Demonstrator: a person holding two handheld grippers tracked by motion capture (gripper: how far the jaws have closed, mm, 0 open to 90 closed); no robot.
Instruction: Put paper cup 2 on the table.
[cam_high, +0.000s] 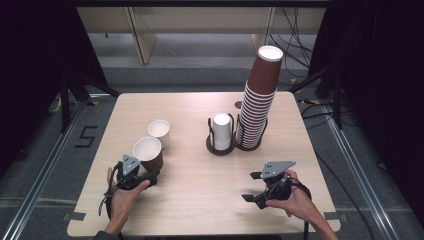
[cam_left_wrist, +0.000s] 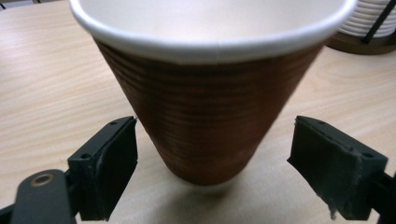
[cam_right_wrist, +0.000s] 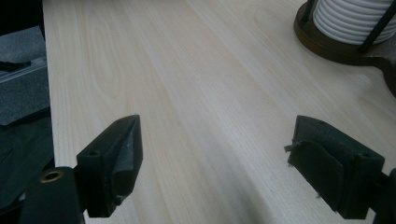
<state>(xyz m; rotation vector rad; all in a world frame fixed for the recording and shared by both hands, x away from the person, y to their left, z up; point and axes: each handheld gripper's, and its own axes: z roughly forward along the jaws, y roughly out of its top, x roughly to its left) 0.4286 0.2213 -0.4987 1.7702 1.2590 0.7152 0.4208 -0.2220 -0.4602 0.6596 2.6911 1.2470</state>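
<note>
The left gripper (cam_left_wrist: 215, 163) has its jaws spread wide, one on each side of the brown cup (cam_left_wrist: 210, 93), with clear gaps between the pads and the ribbed wall, so nothing is held. The cup stands upright on the table (cam_left_wrist: 46, 70), its base just ahead of the jaws; from the high view it sits at the table's left front, close beside a white cup (cam_high: 159, 131) that stands just behind it. To take it well, the jaws should probably close slowly and evenly on the lower, narrower part of the cup, square to it, since a paper wall dents under a hard squeeze and the taper could let it slip upward. Keeping the brown cup clear of its white neighbour also matters. The right gripper (cam_right_wrist: 215, 172) rests low over bare wood at the right front, its jaws wide apart and holding nothing, with the cup holder (cam_right_wrist: 327, 44) and the tall stack of cups (cam_high: 257, 100) farther off
</note>
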